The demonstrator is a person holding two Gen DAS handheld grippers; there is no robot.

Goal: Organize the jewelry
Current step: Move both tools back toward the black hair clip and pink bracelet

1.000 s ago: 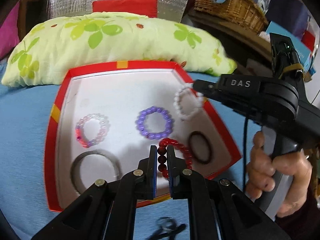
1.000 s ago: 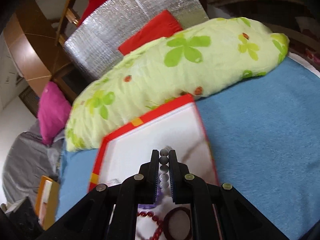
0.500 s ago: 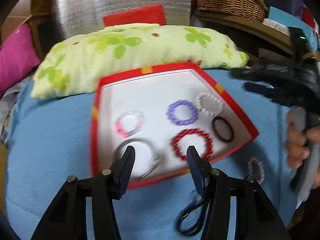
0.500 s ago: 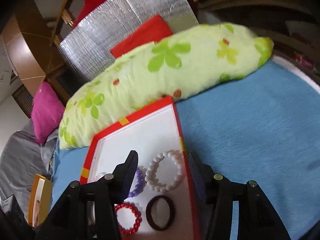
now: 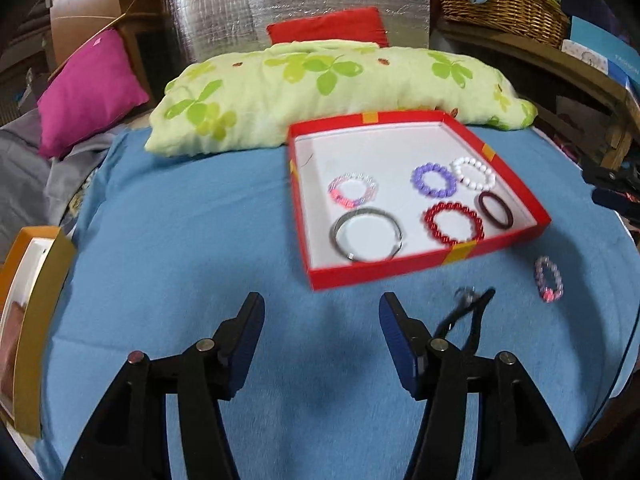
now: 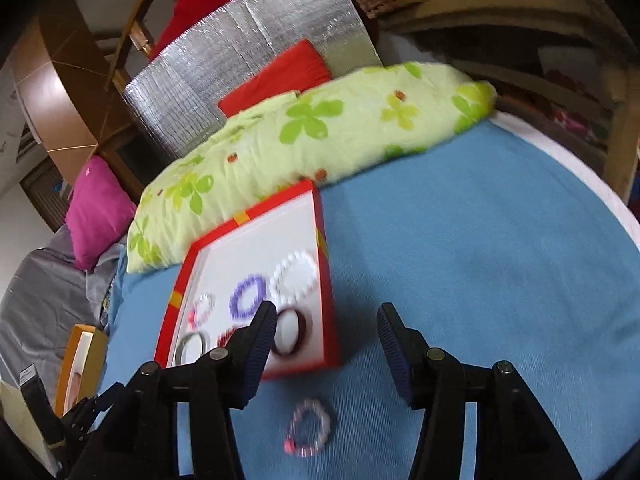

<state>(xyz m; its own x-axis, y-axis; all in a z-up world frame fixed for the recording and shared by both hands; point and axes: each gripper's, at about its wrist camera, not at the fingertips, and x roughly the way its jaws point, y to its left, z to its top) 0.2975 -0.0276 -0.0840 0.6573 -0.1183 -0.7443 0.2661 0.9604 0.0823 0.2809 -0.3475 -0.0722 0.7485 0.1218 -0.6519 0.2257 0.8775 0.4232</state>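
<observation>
Jewelry lies partly loose on the blue cloth of the bed (image 5: 192, 240), partly in a tray. Nearest, the left tool (image 5: 322, 328) is opening, its ribbed blue pads wide apart with only cloth between them; the right tool (image 6: 326, 338) stands parted too, gripping nothing. At two o'clock from the left tool lies a limp black cord (image 5: 466, 316), its length running toward one o'clock, and past it a small pale pink beaded bracelet (image 5: 549, 279). Farther, at twelve to one o'clock, sits the shallow red cardboard tray (image 5: 384, 272) with a white floor. It holds six flat rings: a plain metal bangle (image 5: 367, 234), glossy red beads (image 5: 454, 223), a dark brown band (image 5: 495, 209), a pink-and-clear bracelet (image 5: 353, 189), purple beads (image 5: 434, 180) and white pearls (image 5: 473, 173). Beyond lies a long soft pillow (image 5: 320, 92) with green leaves, running nine to three.
</observation>
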